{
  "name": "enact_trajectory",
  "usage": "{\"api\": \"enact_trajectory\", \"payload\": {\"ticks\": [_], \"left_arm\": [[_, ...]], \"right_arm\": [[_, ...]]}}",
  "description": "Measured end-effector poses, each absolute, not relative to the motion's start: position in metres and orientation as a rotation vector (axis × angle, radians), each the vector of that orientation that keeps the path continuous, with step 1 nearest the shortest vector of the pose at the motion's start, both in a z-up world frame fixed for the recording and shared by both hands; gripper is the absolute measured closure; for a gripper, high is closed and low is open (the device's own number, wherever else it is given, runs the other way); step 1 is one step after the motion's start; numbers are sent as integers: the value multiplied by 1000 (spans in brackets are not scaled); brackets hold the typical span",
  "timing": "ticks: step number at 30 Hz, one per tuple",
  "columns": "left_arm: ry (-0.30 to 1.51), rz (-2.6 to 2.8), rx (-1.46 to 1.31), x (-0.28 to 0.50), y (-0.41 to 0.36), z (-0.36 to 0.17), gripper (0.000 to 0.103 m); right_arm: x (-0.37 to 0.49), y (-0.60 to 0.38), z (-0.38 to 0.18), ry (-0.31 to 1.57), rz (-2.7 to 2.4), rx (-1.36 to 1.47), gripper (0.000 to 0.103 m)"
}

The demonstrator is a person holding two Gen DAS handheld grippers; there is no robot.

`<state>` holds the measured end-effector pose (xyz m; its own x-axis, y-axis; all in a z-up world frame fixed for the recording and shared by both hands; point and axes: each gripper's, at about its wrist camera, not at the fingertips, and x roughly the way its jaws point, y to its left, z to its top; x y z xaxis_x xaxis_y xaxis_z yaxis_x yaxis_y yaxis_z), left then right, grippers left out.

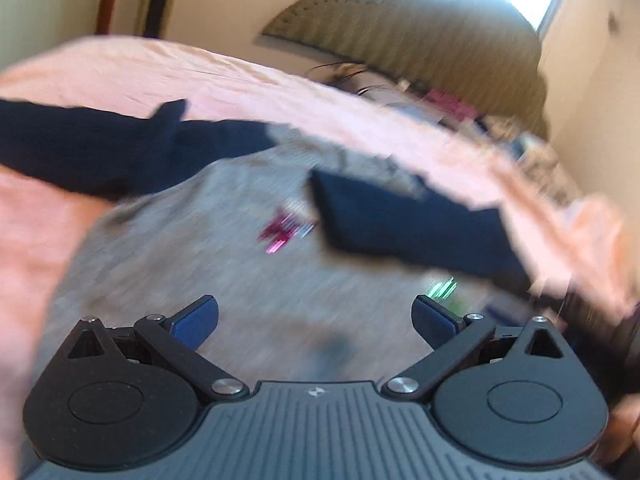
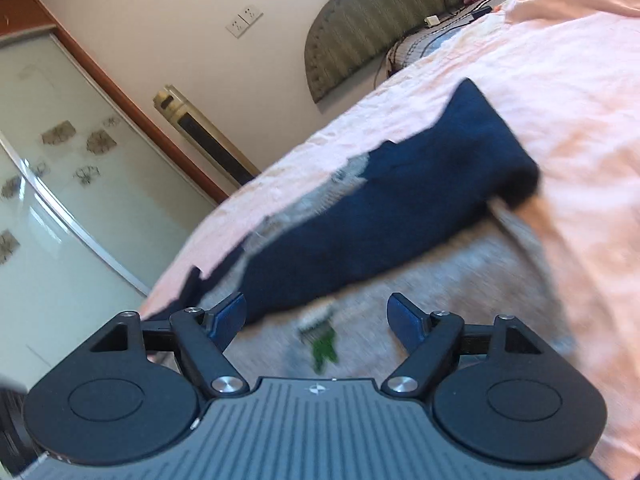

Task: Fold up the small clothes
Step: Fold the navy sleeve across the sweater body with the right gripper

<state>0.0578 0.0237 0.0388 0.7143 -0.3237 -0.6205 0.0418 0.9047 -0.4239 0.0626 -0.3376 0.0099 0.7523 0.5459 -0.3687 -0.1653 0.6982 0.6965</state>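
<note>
Pink bedsheet (image 2: pixel 540 92) on the bed, olive padded headboard (image 2: pixel 360 20) against the cream wall, double wall socket (image 2: pixel 244 20), frosted glass sliding door (image 2: pixel 60 184) with wooden frame, tall standing air conditioner (image 2: pixel 204 136) beside it.

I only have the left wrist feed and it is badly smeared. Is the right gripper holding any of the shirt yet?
Observer: No. The right gripper is open, with nothing between its blue pads, above the grey shirt.
Operator: The far navy sleeve runs out of my picture. Where does it end?
Observer: In the right wrist view the navy sleeve lies folded across the shirt, and its rounded end reaches the pink bedsheet.
Operator: Anything beyond the bed on that side?
Observer: A glass sliding door with an orange wooden frame, and wall sockets near the headboard.
</note>
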Motion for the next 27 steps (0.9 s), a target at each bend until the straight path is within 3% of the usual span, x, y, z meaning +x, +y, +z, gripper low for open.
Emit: {"api": "enact_trajectory", "payload": {"ticks": [4,8,9,10,12,16,22,27], "left_arm": [[756,-347,-640,124,30,39,0],[885,-258,-548,172,6,15,1],[856,-247,-492,172,-3,17,7],[866,-241,-445,175,-13,17,17],[890,-216,-316,180,-34,15,94],[847,-180,-199,176,-47,26,97],[685,-102,-173,145,-6,64,97],[815,-73,-101,146,16,25,97]], "right_arm": [[70,-333,8,592,431,672,19],[70,-326,10,593,455,630,12],[70,-326,10,590,456,635,12],[70,-327,10,588,458,642,12],[70,-328,9,582,461,651,12],[70,-327,8,581,462,647,11],[70,-326,8,580,463,645,10],[71,-322,9,581,466,630,8]]}}
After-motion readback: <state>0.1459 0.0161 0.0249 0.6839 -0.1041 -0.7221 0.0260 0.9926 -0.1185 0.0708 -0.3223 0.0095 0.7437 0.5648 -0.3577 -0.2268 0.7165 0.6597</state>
